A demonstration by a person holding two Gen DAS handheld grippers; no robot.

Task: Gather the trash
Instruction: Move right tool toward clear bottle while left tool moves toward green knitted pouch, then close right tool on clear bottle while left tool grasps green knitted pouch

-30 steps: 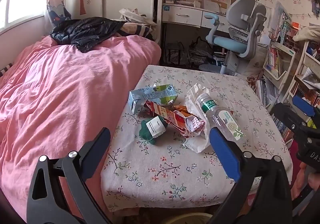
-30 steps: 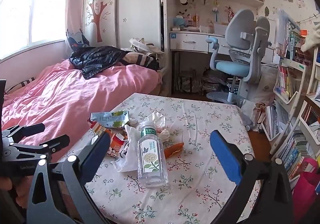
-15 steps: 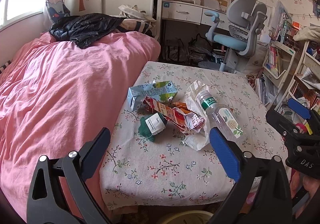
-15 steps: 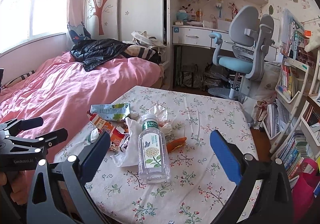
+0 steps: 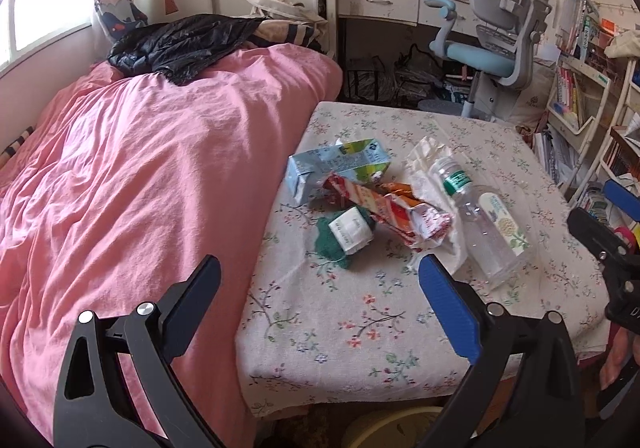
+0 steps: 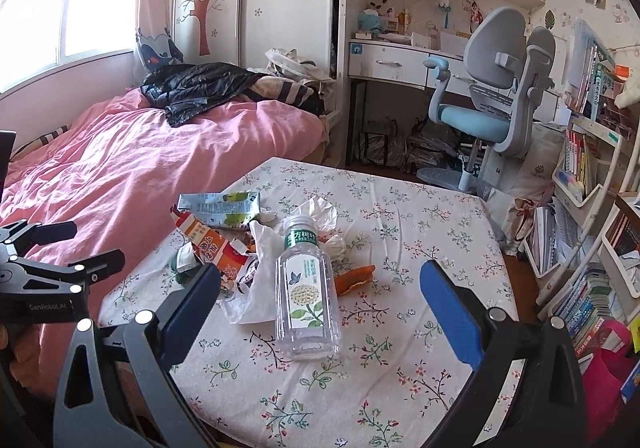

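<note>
both claws spread wide — bottle (image 6: 306,292) untouched

Pink bedspread (image 5: 140,168) under a black jacket (image 5: 184,44); grey-blue desk chair (image 6: 492,96) beside bookshelves (image 6: 592,152).

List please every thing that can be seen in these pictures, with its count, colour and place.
bottle: 1, clear with green cap, lying on the table near the right tongs
carton: 1, light blue and green, lying at the table's bed side
snack wrapper: 1, red, orange and white, between carton and bottle
green packet: 1, dark green with white label, in front of the wrapper
white bag: 1, crumpled, under the bottle
orange scrap: 1, right of the bottle
table: 1, floral cloth, centre
bed: 1, pink cover, left
black jacket: 1, on the bed's far end
chair: 1, grey and blue, by the desk
left tongs: open, holding nothing
right tongs: open, holding nothing
</note>
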